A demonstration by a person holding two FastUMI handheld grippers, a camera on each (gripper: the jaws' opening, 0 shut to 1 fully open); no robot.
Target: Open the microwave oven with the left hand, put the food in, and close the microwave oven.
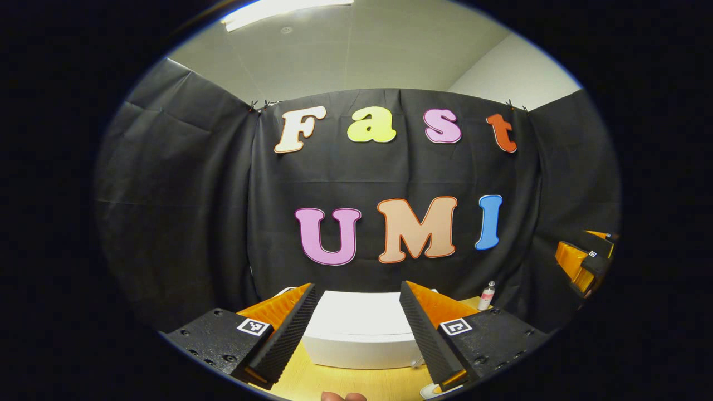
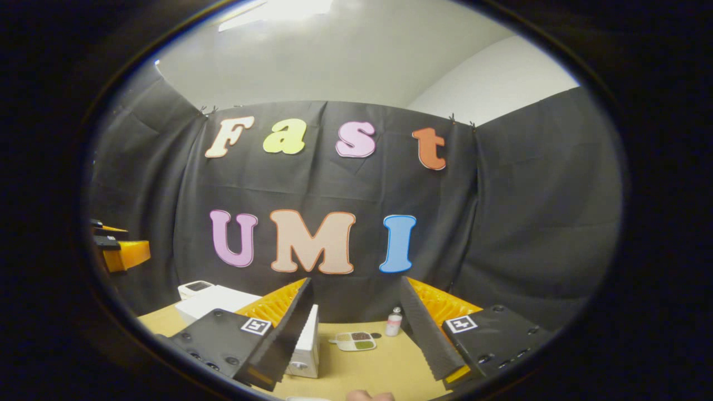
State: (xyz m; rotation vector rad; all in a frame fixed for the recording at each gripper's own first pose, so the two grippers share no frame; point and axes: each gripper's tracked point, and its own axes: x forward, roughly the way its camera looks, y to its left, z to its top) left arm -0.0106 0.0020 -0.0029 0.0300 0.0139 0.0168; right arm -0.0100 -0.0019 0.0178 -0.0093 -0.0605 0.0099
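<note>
The white microwave oven (image 1: 359, 328) stands shut on the wooden table (image 1: 345, 383), straight ahead of my left gripper (image 1: 357, 287), which is open and held above and short of it. In the right gripper view the microwave (image 2: 214, 301) sits at the left, and the food, a small divided tray (image 2: 355, 341), lies on the table (image 2: 384, 365) ahead. My right gripper (image 2: 356, 281) is open, raised over the table, holding nothing. Each gripper also appears at the edge of the other's view: the right gripper (image 1: 582, 262) and the left gripper (image 2: 120, 248).
A small bottle (image 2: 394, 322) stands behind the tray near the back cloth; the same bottle (image 1: 487, 295) is right of the microwave. A fingertip of a hand (image 1: 342, 396) shows at the bottom edge. Black cloth walls close the booth behind and at both sides.
</note>
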